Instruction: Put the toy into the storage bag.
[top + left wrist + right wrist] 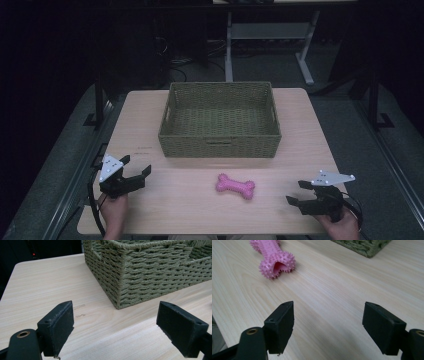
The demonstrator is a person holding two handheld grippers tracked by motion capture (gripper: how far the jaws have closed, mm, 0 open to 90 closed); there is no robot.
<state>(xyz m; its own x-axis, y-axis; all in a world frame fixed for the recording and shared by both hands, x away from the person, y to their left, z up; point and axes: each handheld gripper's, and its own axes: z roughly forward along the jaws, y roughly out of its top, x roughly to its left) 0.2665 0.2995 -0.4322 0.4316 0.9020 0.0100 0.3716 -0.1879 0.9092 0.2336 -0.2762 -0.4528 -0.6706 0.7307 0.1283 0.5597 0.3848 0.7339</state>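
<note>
Nothing looks done yet: both tongs, left (134,171) and right (298,192), gape wide and empty. The pink bone toy (235,186) lies between them (nearer the right), the basket (218,145) beyond.

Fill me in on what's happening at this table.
A person holds a hand-held gripper in each hand at the near edge of the table. The left hand-held gripper and the right hand-held gripper both have open jaws and hold nothing. A pink spiky bone-shaped toy lies untouched between them, in front of an empty woven basket.
</note>
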